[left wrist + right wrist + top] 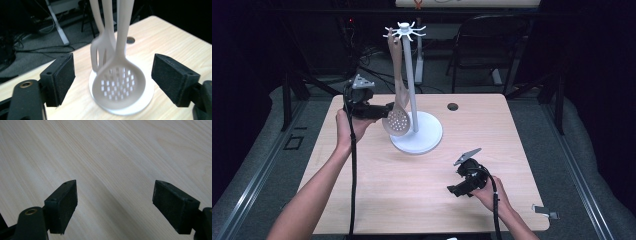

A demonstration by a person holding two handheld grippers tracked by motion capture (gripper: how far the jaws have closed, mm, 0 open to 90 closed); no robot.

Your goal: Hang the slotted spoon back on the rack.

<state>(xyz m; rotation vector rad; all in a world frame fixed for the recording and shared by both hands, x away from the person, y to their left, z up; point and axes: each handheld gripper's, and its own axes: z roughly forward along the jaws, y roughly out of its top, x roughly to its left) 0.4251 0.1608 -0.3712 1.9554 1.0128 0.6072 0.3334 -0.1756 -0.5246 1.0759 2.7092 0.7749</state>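
Left gripper [112, 80] is held spread, slotted spoon [118, 83] hung on the stand [416, 136] just ahead between its jaws, untouched; right gripper [113, 205] is held spread over bare bench [112, 152].

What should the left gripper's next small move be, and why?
Probably draw the left gripper straight back from the slotted spoon. Its jaws stand open clear of the bowl, and the spoon hangs from the white stand on its own, so the hanging looks done.
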